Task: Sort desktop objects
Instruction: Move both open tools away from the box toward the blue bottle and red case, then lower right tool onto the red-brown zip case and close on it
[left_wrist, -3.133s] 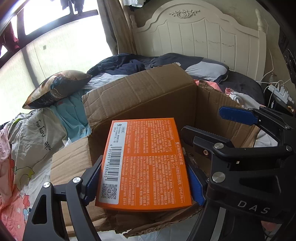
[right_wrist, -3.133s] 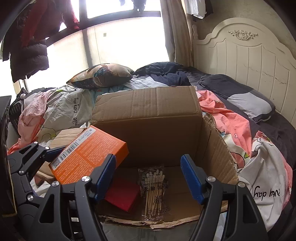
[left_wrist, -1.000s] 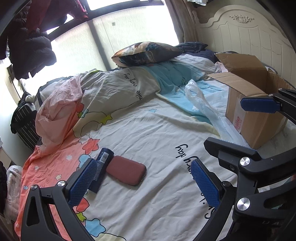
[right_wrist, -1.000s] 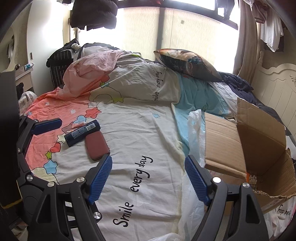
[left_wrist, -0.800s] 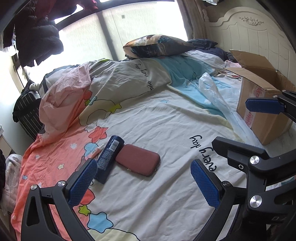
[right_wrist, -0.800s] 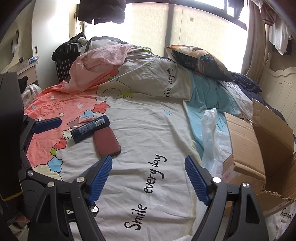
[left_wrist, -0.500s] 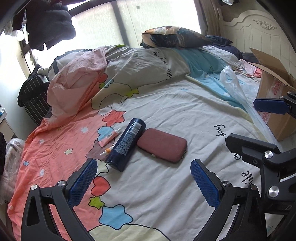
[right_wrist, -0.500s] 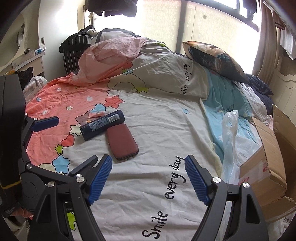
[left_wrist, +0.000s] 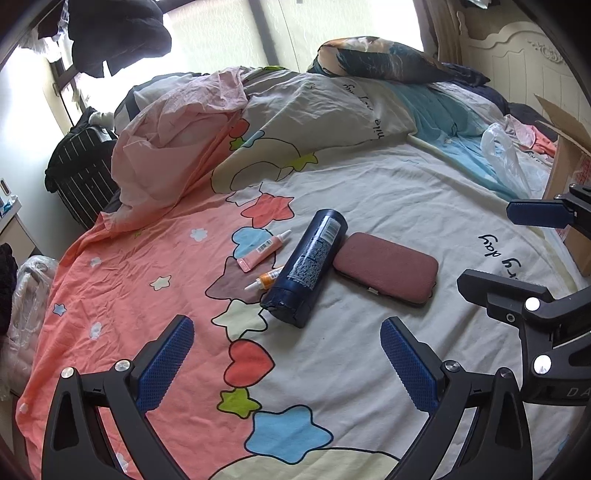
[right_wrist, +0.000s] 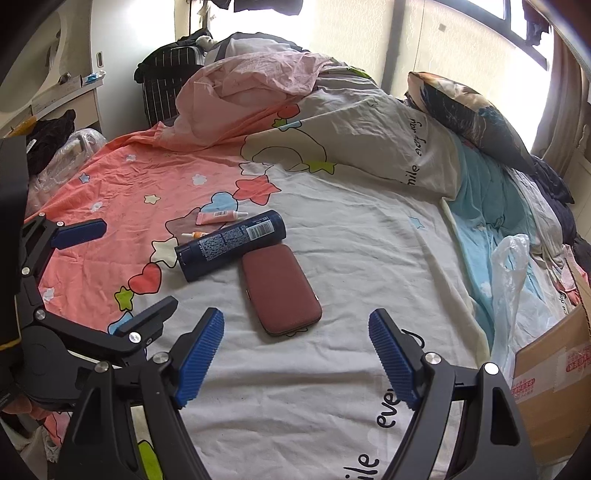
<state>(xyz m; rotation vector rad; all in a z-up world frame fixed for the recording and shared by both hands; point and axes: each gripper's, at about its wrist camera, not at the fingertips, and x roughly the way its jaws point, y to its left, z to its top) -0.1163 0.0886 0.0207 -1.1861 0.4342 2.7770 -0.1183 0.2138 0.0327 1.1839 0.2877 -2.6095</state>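
On the bedsheet lie a dark blue bottle (left_wrist: 308, 267) (right_wrist: 231, 242), a maroon zip case (left_wrist: 386, 273) (right_wrist: 280, 293) touching it, a pink tube (left_wrist: 264, 250) (right_wrist: 218, 218) and a small orange tube (left_wrist: 267, 277) (right_wrist: 195, 235). My left gripper (left_wrist: 288, 363) is open and empty, hovering short of the bottle. My right gripper (right_wrist: 297, 354) is open and empty, just below the maroon case. The cardboard box (left_wrist: 570, 173) (right_wrist: 550, 365) stands at the right edge in both views.
A crumpled duvet (left_wrist: 258, 122) and a dark patterned pillow (left_wrist: 380, 61) fill the back of the bed. A clear plastic bag (right_wrist: 511, 291) lies beside the box. A striped suitcase (left_wrist: 79, 170) stands off the bed's far left corner.
Both grippers swung from the box, where the left held an orange carton, across the bed to the left. The bottle, case and tubes came closer and more central. Both stand open, empty.
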